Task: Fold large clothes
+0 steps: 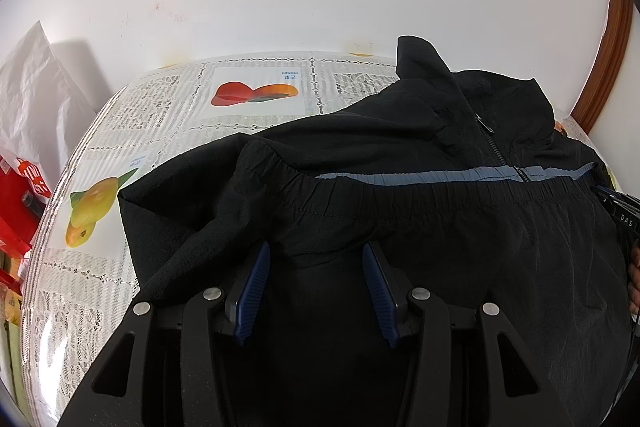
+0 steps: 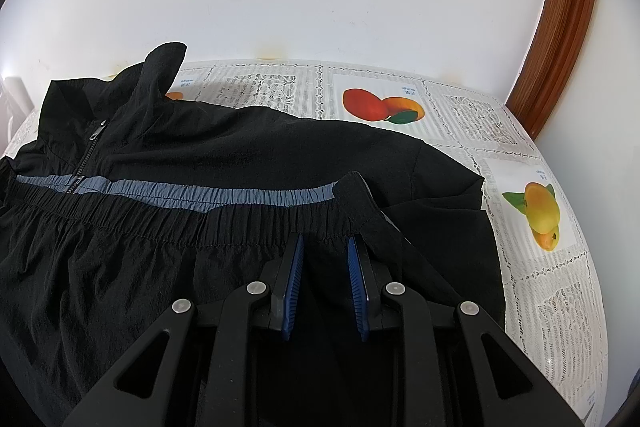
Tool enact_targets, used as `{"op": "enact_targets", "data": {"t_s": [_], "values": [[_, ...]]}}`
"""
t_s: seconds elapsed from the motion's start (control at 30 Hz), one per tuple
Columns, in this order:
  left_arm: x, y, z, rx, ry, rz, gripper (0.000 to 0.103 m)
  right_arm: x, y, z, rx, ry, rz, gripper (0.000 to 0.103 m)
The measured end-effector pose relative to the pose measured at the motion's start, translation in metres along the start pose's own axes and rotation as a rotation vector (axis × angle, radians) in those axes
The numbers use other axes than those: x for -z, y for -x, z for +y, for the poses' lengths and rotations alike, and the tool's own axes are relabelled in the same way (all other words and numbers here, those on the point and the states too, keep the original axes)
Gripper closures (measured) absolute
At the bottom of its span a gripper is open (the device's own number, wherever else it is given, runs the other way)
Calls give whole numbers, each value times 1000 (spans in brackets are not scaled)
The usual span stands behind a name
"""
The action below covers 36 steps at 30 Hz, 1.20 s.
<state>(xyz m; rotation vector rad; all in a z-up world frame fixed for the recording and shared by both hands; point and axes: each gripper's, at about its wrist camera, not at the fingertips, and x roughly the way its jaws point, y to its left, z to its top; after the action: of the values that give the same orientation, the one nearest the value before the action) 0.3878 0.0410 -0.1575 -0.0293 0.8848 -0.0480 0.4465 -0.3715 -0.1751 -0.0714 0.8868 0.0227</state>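
A black zip jacket (image 1: 400,131) with a grey-blue chest stripe lies on the table, its elastic hem folded up over the chest; it also shows in the right wrist view (image 2: 240,151). My left gripper (image 1: 316,251) is open, fingers spread over the folded fabric just below the hem near its left end. My right gripper (image 2: 324,243) is open with a narrower gap, its fingertips at the hem near the right end, touching or just above the cloth. Nothing is held by either.
The table carries a lace cloth with fruit pictures (image 1: 160,99) and meets a white wall. A white bag (image 1: 36,99) and red packaging (image 1: 20,195) stand at the left. A wooden frame (image 2: 560,39) rises at the right. The other gripper's body (image 1: 624,215) shows at the right edge.
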Motion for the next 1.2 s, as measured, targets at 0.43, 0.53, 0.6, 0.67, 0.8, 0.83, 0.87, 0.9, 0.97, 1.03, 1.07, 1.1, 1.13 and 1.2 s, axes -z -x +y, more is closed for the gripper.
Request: {"op": "enact_targets", "data": {"t_s": [0.43,0.53,0.6,0.67,0.8,0.83,0.87,0.9,0.97,1.03,1.07,1.1,1.13,1.2], "values": [[0,0,0,-1,1,0,57,0,1,0,0,0,0,80],[0,0,0,-2,1,0,57,0,1,0,0,0,0,80],[0,0,0,-1,1,0,57,0,1,0,0,0,0,80],[0,0,0,-2,1,0,57,0,1,0,-1,-1,0,80],[0,0,0,0,0,1,56,0,0,0,-3,-2,0,80],[0,0,-1,1,0,1,55,0,0,0,-3,-3,0,80],[0,-1,-1,2,-2,2,55,0,0,0,-3,-3,0,80],[0,-1,-2,1,-4,2,54,0,0,0,-4,-3,0,80],[-1,-2,-4,-3,-10,4,54,0,0,-1,-8,-6,1,80],[-1,-2,-5,-6,-15,5,53,0,-1,-2,-17,-13,3,80],[-1,-3,-6,-7,-18,7,52,0,-2,-3,-23,-18,3,80],[-1,-3,-7,-8,-19,7,52,0,-2,-4,-27,-21,4,80],[-2,-5,-7,-6,-18,7,52,0,-2,-5,-32,-21,4,80],[-3,-6,-8,-3,-18,8,51,-1,-3,-9,-37,-23,4,80]]}}
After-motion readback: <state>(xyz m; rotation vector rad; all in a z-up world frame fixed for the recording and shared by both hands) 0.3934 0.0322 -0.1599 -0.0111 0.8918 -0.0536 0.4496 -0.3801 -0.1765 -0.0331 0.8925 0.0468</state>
